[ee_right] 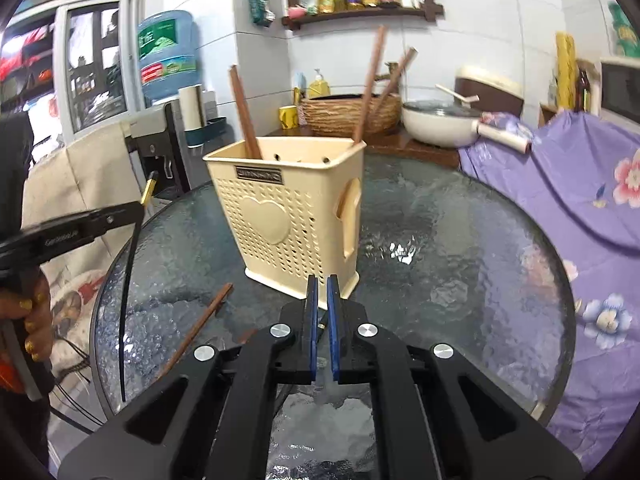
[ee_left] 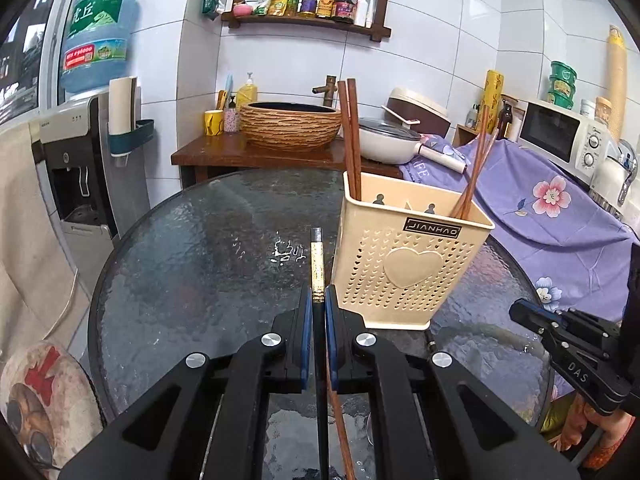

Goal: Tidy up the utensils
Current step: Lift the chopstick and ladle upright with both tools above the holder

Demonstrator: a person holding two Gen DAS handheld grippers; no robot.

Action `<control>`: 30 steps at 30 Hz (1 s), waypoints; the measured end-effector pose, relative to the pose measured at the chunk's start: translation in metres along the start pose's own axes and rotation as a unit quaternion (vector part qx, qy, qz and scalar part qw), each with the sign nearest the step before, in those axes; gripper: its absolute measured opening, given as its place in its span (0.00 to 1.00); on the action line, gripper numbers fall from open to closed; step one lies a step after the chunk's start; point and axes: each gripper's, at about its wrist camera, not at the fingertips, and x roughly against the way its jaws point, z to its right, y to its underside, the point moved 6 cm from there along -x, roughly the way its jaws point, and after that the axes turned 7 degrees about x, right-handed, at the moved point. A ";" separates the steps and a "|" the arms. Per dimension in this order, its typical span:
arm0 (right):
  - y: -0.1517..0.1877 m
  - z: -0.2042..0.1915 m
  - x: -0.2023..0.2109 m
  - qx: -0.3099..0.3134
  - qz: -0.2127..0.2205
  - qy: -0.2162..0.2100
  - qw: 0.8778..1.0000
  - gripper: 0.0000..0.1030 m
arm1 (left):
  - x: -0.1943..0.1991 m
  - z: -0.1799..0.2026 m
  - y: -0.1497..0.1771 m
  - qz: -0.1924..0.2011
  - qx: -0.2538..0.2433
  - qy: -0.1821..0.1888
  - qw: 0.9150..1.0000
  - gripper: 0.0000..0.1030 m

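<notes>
Left gripper point(ee_left: 319, 300) clamped on a black chopstick point(ee_left: 317, 264) above a round glass table point(ee_left: 192, 264).

The chopstick's gold-banded end juts forward past the blue pads point(ee_left: 306, 312). Just right of the fingertips stands a cream perforated utensil holder point(ee_left: 408, 256), with brown wooden chopsticks point(ee_left: 349, 128) leaning in its far-left and right compartments. A brown chopstick point(ee_left: 340, 420) lies on the glass under the gripper. The right gripper point(ee_left: 520, 312) enters at far right.

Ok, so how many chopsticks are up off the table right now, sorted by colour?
Brown wooden chopsticks, standing in the cream holder: 4
Black chopstick, gripped in the left tool: 1
Total: 5
</notes>
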 end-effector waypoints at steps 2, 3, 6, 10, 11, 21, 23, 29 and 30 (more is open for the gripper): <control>0.005 0.002 -0.007 -0.005 -0.014 -0.001 1.000 0.08 | 0.001 -0.001 0.000 0.000 0.002 0.001 1.000 0.06; 0.007 0.004 -0.010 -0.006 -0.019 0.004 1.000 0.10 | 0.001 -0.001 0.000 0.000 0.002 0.002 1.000 0.06; 0.018 0.015 -0.018 -0.025 -0.039 0.030 0.998 0.46 | 0.001 0.000 0.000 0.000 0.002 0.004 1.000 0.06; 0.037 0.028 -0.026 -0.035 -0.080 0.056 0.995 0.48 | -0.002 0.001 0.002 -0.003 -0.001 0.004 1.000 0.06; 0.045 0.029 -0.030 -0.040 -0.094 0.053 0.993 0.48 | -0.003 0.000 0.002 -0.005 0.000 0.005 1.000 0.06; 0.084 0.004 -0.054 -0.011 -0.161 0.059 0.985 0.48 | -0.004 0.003 0.005 -0.010 -0.002 0.004 1.000 0.06; 0.083 0.004 -0.057 -0.006 -0.159 0.067 0.985 0.45 | -0.004 0.003 0.004 -0.010 -0.002 0.004 1.000 0.06; 0.079 0.008 -0.060 -0.006 -0.156 0.068 0.985 0.35 | -0.005 0.004 0.007 -0.013 -0.002 0.004 1.000 0.06; 0.078 0.008 -0.060 -0.005 -0.156 0.067 0.985 0.35 | -0.004 0.004 0.007 -0.013 -0.002 0.004 1.000 0.07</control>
